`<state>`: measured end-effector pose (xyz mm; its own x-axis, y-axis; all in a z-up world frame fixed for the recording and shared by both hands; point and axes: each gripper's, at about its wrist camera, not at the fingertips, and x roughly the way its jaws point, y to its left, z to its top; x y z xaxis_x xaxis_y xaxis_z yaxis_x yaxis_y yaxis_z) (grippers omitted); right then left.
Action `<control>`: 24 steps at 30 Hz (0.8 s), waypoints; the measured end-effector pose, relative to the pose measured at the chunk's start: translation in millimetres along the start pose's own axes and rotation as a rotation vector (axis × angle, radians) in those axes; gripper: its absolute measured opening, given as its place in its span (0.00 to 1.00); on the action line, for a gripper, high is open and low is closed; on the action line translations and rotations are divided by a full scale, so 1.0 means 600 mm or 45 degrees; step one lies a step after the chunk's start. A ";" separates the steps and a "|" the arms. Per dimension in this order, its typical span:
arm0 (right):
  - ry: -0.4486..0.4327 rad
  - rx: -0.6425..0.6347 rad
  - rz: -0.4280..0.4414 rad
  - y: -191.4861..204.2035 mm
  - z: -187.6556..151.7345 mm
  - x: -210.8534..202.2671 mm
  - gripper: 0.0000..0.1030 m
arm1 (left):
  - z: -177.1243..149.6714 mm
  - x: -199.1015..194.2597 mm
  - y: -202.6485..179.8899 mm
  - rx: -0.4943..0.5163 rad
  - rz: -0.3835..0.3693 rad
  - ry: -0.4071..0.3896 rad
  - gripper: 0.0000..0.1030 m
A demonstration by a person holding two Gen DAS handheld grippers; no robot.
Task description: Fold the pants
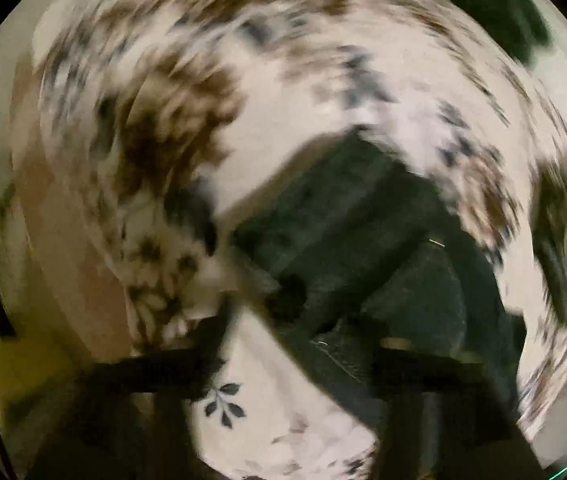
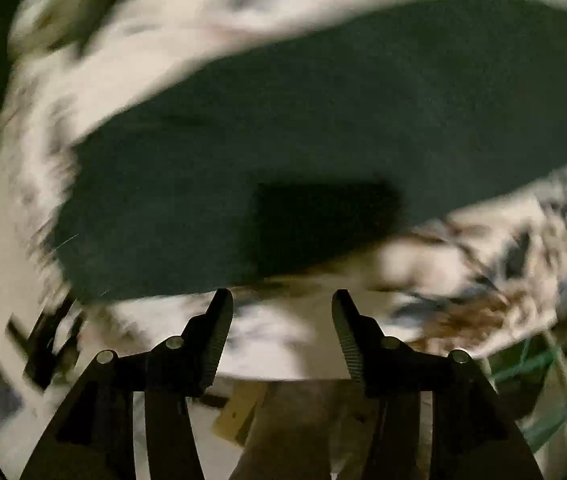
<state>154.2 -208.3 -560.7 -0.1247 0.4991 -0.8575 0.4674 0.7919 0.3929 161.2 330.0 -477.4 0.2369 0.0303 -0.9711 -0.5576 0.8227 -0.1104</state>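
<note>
Both tools gape empty, the right tool (image 2: 281,300) just off the dark green cloth pants (image 2: 323,128) at twelve o'clock, left tool (image 1: 303,344) above them on the floral-print bedsheet (image 1: 283,120), so a loose fold could spring open.

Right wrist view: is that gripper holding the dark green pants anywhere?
No. The right gripper stands open with nothing between its ribbed black fingers; the dark green fabric pants lie beyond them on the floral bedsheet.

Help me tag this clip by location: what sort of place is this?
Probably a bedroom at home: dark pants lie on a white floral bedspread, seemingly a bed, with what looks like bare floor beyond its edge. Blur hides the rest.
</note>
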 end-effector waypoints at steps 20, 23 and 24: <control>0.321 -0.623 0.036 0.360 0.296 0.164 0.11 | 0.012 0.113 -0.164 0.450 0.098 0.005 0.99; 0.243 -0.504 0.167 0.342 0.321 0.121 0.08 | 0.022 0.114 -0.154 0.433 0.071 0.014 0.99; 0.242 -0.486 0.201 0.339 0.327 0.116 0.09 | 0.024 0.114 -0.156 0.429 0.075 0.017 0.99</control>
<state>412.2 -81.3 -605.5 -0.2528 0.6519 -0.7149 0.1416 0.7559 0.6392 241.3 263.3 -530.3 0.2002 0.0773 -0.9767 -0.2749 0.9613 0.0197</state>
